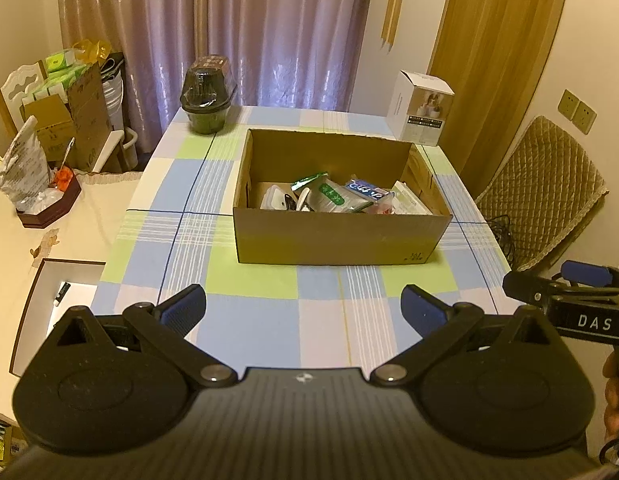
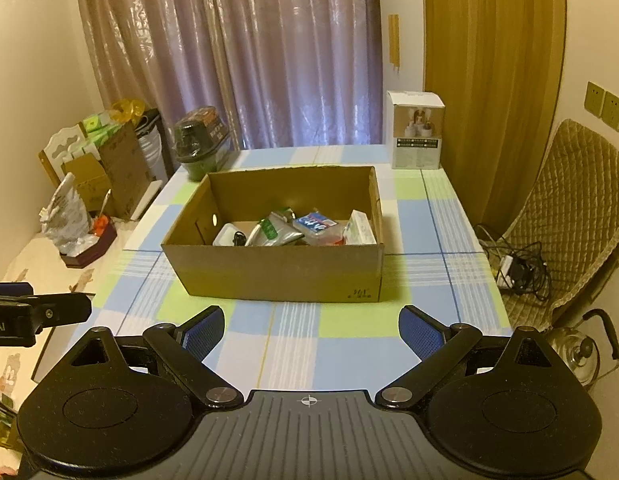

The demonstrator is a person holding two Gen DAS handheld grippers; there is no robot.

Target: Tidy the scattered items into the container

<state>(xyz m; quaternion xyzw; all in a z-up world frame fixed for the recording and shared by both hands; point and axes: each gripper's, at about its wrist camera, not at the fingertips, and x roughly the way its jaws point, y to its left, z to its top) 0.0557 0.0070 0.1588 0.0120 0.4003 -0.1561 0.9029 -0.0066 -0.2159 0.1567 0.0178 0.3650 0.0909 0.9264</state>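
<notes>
On the checked desk sits the cardboard box, packets piled inside (labels unreadable). Left gripper and right gripper hover near the box's front, jaws spread wide, both empty.

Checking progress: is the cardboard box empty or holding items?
Holding items: the cardboard box, open-topped, has packets piled inside.

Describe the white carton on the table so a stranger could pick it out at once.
Start at the checked tablecloth and find the open cardboard box in its middle. Beyond that box, at the far right corner by the wooden door, stands the white carton: upright, closed, with a photo printed on its face.
</notes>
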